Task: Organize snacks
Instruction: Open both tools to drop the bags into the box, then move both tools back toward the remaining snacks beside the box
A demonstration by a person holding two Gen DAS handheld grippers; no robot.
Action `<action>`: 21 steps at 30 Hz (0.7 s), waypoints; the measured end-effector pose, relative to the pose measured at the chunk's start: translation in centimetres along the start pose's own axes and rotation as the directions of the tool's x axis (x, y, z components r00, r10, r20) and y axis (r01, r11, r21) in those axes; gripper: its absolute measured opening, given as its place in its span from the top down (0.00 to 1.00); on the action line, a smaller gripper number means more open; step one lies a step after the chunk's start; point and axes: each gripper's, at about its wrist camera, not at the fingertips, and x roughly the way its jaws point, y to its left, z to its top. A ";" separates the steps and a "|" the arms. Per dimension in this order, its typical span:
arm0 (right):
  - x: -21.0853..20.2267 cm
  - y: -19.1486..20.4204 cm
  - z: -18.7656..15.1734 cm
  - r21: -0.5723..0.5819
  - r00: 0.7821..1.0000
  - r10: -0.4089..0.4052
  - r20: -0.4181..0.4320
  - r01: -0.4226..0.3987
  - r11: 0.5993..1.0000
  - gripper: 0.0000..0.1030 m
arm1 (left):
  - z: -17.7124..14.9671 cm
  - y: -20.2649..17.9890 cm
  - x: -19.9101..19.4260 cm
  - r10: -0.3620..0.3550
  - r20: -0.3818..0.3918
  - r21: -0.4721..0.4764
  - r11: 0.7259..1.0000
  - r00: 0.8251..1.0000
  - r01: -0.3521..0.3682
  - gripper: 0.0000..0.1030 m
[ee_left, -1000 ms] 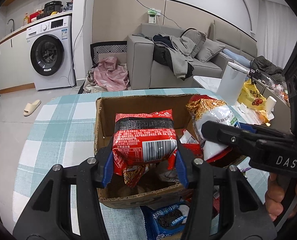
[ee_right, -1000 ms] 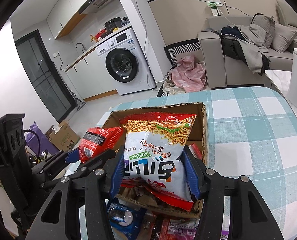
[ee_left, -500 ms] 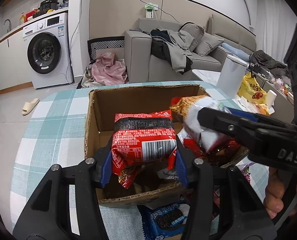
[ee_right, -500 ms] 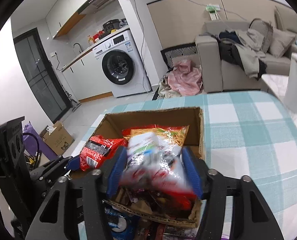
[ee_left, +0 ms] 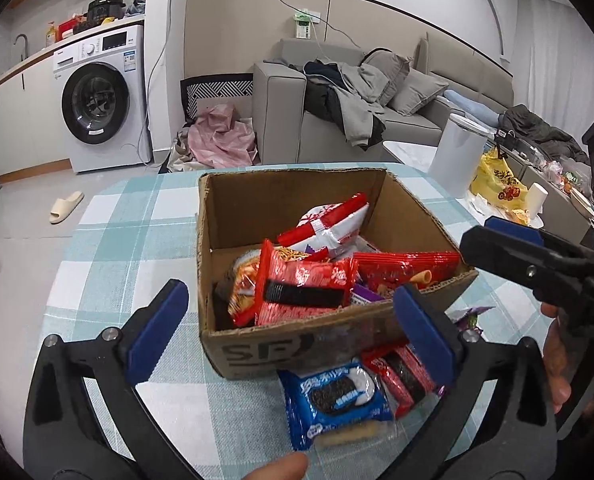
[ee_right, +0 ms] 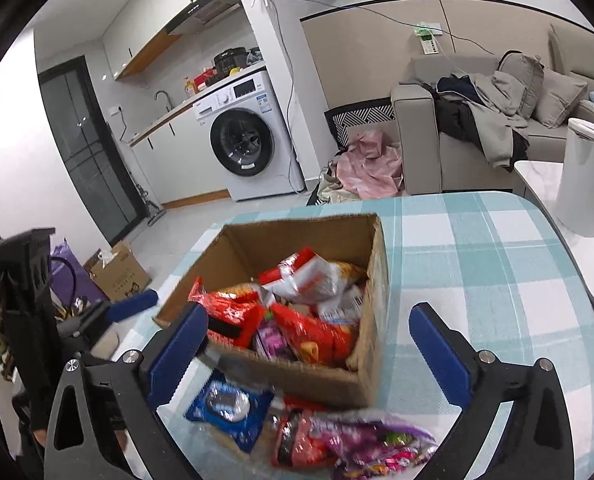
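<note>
Your left gripper (ee_left: 293, 336) has just been opening and now stands spread wide with nothing between its blue pads (ee_left: 155, 330); the red packet (ee_left: 303, 292) lies in the cardboard box (ee_left: 297, 346) on top of the other snacks. Same story on the right gripper (ee_right: 311, 354): its jaws have just been opening, nothing is gripped, and the white-and-red noodle bag (ee_right: 309, 276) sits inside the box toward the far wall. Just outside the box's near wall on the checked tablecloth (ee_left: 109, 248) you've got a blue cookie pack (ee_left: 333, 400), touching a red-and-black wrapper (ee_left: 401, 372), plus a purple bag (ee_right: 373, 440) (blurry, can't read it). Further off there's a washing machine (ee_left: 101, 100) and a grey sofa (ee_left: 297, 120).
</note>
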 end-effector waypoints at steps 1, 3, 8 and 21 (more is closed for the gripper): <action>-0.4 0.0 -0.3 -0.008 1.000 -0.005 0.000 0.005 1.000 0.00 | -0.2 0.0 -0.4 -0.002 0.001 0.001 1.000 1.000 0.002 0.01; -1.0 0.0 -0.8 -0.011 1.000 -0.007 0.000 0.007 1.000 0.00 | -0.8 0.1 -1.2 -0.003 0.003 -0.003 1.000 1.000 0.003 0.01; -1.9 -0.1 -2.0 -0.012 1.000 -0.011 -0.015 0.011 1.000 0.00 | -2.1 0.1 -3.0 0.012 0.004 0.001 1.000 1.000 -0.012 0.01; -3.3 -1.6 -5.3 -0.002 0.997 -0.048 -0.056 0.048 0.999 0.00 | -4.6 0.2 -5.2 0.027 -0.020 -0.006 1.000 0.999 -0.027 0.01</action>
